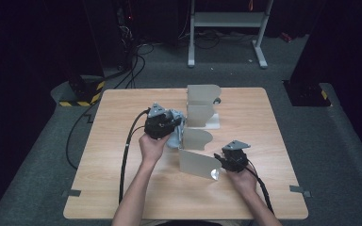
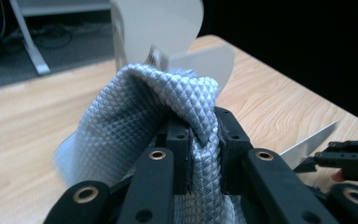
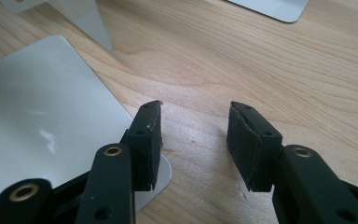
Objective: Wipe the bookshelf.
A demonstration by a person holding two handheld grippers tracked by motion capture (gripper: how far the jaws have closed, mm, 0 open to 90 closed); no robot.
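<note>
Black jaws of the left gripper [image 2: 200, 154] are clamped on a grey quilted cloth [image 2: 140, 121], bunched above them, near the upright metal plates [image 1: 195, 136]. Right gripper [image 3: 193, 140] gapes, holding nothing, one jaw over a plate's corner. Likely mid-wipe; next, press cloth against a plate. Beyond the jaws: wooden surface [image 1: 122, 188], dark room, cables.

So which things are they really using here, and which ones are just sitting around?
In use:
- grey cloth, pinched in the left gripper
- metal plates on the table, one under a jaw of the open right gripper

Just lying about:
- white frame on the floor behind the table
- cables on the floor
</note>
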